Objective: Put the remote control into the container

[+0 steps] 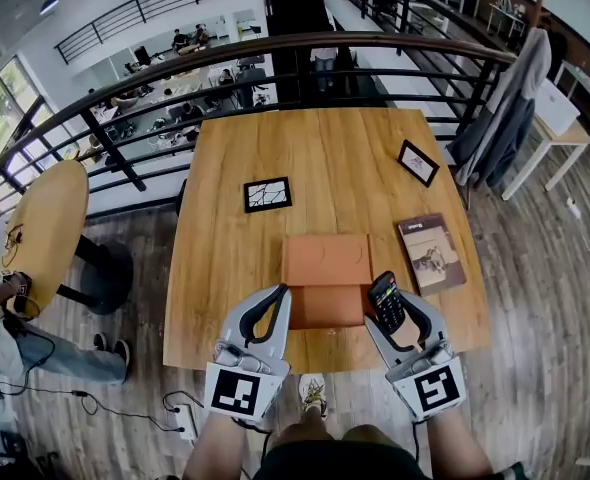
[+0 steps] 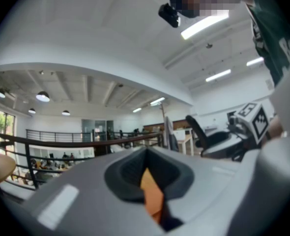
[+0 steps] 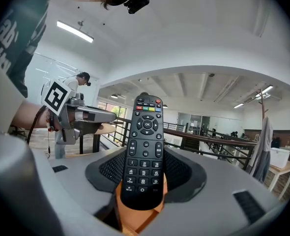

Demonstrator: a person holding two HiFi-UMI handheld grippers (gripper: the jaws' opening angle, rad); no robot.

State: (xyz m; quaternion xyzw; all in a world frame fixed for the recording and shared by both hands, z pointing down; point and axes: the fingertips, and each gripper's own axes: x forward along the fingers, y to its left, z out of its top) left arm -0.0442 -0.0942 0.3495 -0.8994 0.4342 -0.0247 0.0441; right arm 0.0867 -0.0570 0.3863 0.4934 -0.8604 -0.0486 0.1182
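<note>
A black remote control (image 1: pixel 384 298) stands upright between the jaws of my right gripper (image 1: pixel 393 310), which is shut on it just right of the orange-brown box container (image 1: pixel 325 260) on the wooden table (image 1: pixel 225 258). In the right gripper view the remote control (image 3: pixel 145 151) points up, its buttons facing the camera and its lower end pinched in the right gripper (image 3: pixel 141 193). My left gripper (image 1: pixel 278 292) hovers at the box's near left corner, shut with nothing in it. In the left gripper view only an orange sliver shows between the closed jaws of the left gripper (image 2: pixel 149 183).
Two black picture frames (image 1: pixel 267 194) (image 1: pixel 417 162) lie farther back on the table and a brown book (image 1: pixel 432 253) sits right of the box. A metal railing (image 1: pixel 275 48) runs behind the table. A round wooden table (image 1: pixel 40 228) stands at the left.
</note>
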